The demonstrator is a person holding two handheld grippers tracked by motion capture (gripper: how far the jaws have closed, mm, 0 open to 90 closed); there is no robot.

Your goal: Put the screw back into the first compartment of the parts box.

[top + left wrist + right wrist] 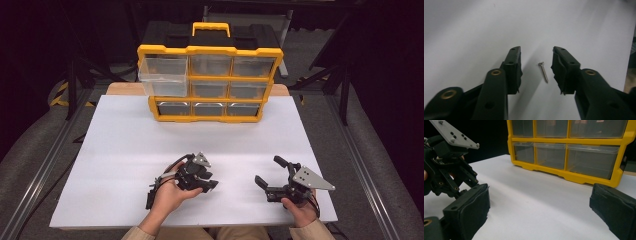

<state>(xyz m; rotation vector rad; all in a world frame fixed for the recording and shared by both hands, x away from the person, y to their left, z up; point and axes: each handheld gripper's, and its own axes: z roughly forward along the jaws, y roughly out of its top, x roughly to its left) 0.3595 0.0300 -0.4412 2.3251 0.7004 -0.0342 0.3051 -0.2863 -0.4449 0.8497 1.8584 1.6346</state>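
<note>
Between left gripper (pixel 536 70) jaws, untouched screw (pixel 543 72).

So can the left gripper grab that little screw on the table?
Probably yes. The screw lies flat on the white table, right between the left gripper and its open jaws, with nothing blocking it. The pads do not touch it yet.

The left tongs (pixel 536 71) point down at the white bench (pixel 474 30), jaws apart, with a small silver screw (pixel 543 72) lying between them, touching neither pad.
</note>
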